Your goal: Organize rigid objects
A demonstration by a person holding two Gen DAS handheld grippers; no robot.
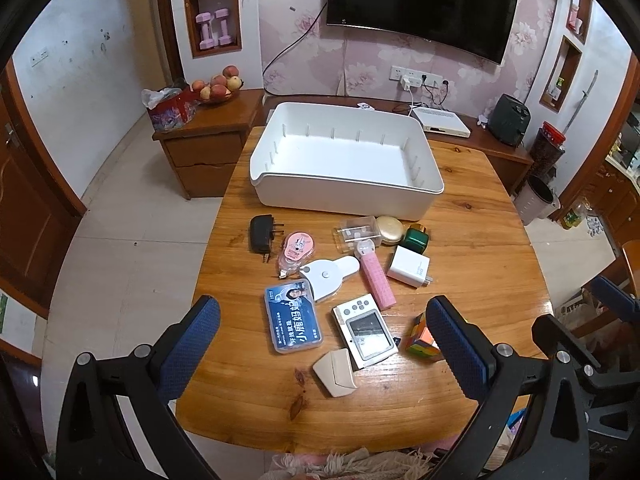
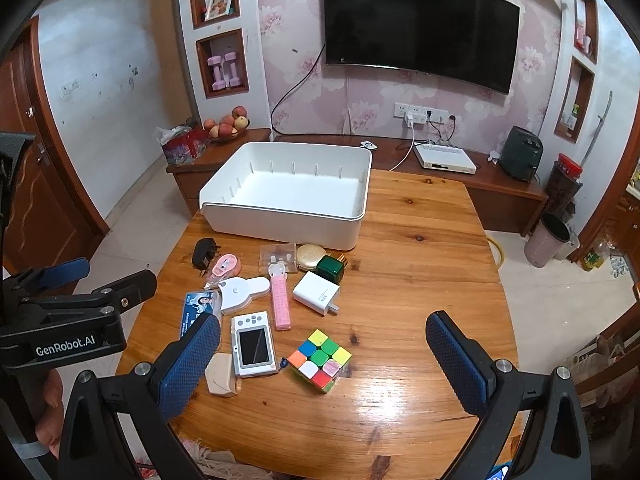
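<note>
Both the left gripper (image 1: 322,330) and right gripper (image 2: 322,344) hover spread and empty; small items crowded before the empty white plastic bin (image 1: 344,160) risk being knocked when the multicoloured puzzle cube (image 2: 320,360) is taken.

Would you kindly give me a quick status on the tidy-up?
Left gripper and right gripper open, holding nothing. White bin holds nothing; small items, puzzle cube included, on table. Path unobstructed.

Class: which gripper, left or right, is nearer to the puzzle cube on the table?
Right. The right gripper hangs open with the puzzle cube between its fingers; the left gripper hovers open beside it, over the small white device.
</note>
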